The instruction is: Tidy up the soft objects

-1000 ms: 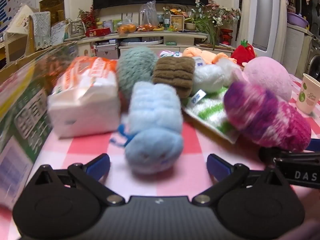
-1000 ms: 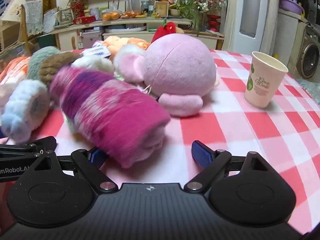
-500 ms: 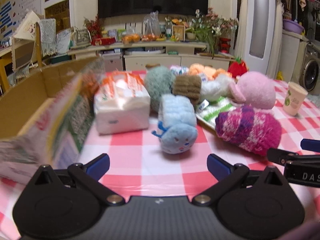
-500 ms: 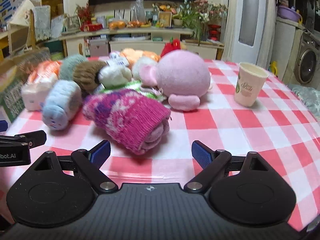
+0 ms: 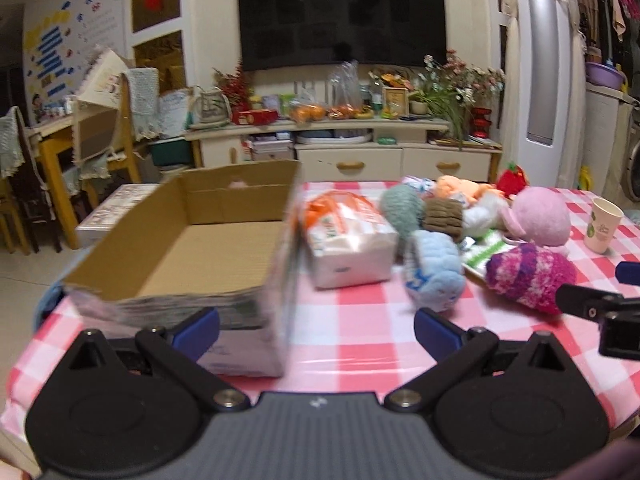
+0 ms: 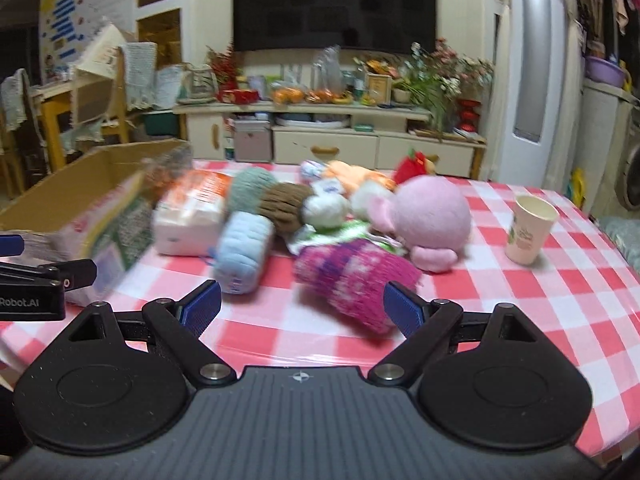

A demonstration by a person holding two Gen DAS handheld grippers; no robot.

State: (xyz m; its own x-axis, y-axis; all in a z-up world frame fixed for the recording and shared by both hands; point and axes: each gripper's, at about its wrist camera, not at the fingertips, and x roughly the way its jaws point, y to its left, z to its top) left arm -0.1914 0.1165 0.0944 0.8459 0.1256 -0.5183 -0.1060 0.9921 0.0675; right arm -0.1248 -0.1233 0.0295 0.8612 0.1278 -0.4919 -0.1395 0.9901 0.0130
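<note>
Looking along the left gripper (image 5: 316, 326) first, its blue-tipped fingers are spread wide with nothing between them, hanging over the near edge of the checked table (image 5: 360, 344). The open cardboard box (image 5: 192, 248) sits just ahead and to the left, its near corner close behind the left fingertip, bare inside as far as I can see. The soft things lie to the right of the box: a white tissue pack (image 5: 348, 240) just beside its right wall, then the light blue plush roll (image 5: 434, 268) ahead and a little right, its long axis running near-to-far with one end facing the gripper. Further right is the magenta fuzzy roll (image 5: 530, 276), close to the other tool poking in at the right edge. From the right gripper (image 6: 302, 312) — also wide open and holding nothing — that magenta fuzzy roll (image 6: 356, 276) lies straight ahead between the fingertips, angled so its near end tips toward the right finger; the roll is not yet touched, I'd judge. The light blue plush roll (image 6: 242, 254) is ahead-left, the pink round plush (image 6: 428, 216) beyond, the paper cup (image 6: 530, 230) far right. So the right hand looks nearer the magenta roll, the left nearer the blue one — and the cardboard box (image 6: 76, 200) lies left of both.
</note>
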